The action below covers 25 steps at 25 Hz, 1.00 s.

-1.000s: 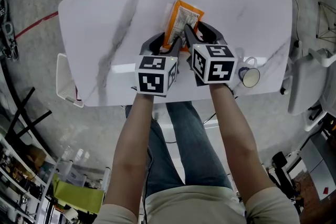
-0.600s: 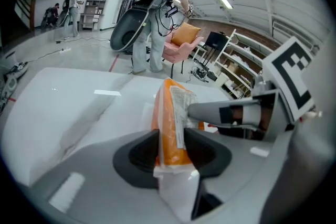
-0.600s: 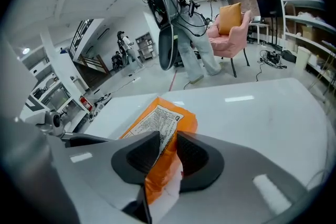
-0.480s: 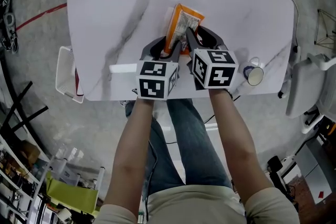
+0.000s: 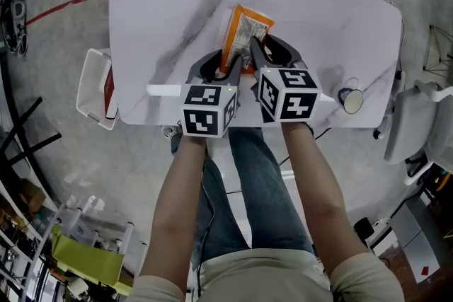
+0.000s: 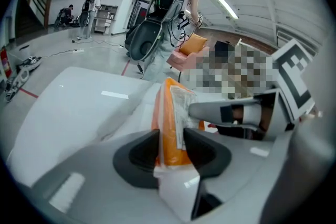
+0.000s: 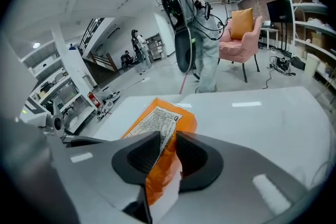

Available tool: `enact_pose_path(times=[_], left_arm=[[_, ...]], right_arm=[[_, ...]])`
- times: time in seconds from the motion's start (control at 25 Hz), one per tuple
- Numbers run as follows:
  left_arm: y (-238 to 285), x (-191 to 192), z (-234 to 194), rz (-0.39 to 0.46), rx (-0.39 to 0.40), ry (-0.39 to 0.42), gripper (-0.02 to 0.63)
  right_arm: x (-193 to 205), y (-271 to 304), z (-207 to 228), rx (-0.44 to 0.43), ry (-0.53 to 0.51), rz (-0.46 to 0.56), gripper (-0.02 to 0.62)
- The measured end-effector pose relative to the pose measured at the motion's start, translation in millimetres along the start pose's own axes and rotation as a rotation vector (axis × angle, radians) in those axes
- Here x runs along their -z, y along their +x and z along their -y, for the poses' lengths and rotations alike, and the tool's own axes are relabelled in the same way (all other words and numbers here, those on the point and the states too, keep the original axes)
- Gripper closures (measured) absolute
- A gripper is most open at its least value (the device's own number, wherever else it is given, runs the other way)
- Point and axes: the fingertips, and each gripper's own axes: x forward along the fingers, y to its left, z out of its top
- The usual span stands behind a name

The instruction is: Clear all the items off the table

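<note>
An orange snack packet (image 5: 244, 28) with a white printed label hangs just above the white marble table (image 5: 163, 3), gripped at its near end from both sides. My left gripper (image 5: 225, 71) is shut on its left edge; the packet (image 6: 169, 123) stands on edge between the dark pads. My right gripper (image 5: 255, 54) is shut on its right edge, its jaws having just been closing on the packet (image 7: 160, 123). In the left gripper view the right gripper (image 6: 236, 113) reaches in from the right beside the packet.
A mug (image 5: 350, 100) stands at the table's right front edge. A white basket (image 5: 95, 92) with something red in it sits on the floor by the table's left end. A pale chair (image 5: 410, 127) stands to the right. People stand beyond the table.
Both grippers have carried the packet leftward over the table, toward the basket end. The basket shows more fully now. The right jaws have narrowed on the packet.
</note>
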Motion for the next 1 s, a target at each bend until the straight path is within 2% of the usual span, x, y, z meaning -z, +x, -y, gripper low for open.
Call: enact_pose_path(times=[0.68, 1.0], left_arm=[[-71.6, 16.5, -56.8, 0.070, -0.069, -0.081, 0.457], [-112.6, 27.8, -94.1, 0.112, -0.100, -0.123, 0.457]], right_arm=[[2.6, 1.8, -95.0, -0.072, -0.099, -0.001, 0.506], [6.3, 5.9, -153.3, -0.108, -0.149, -0.001, 0.508]])
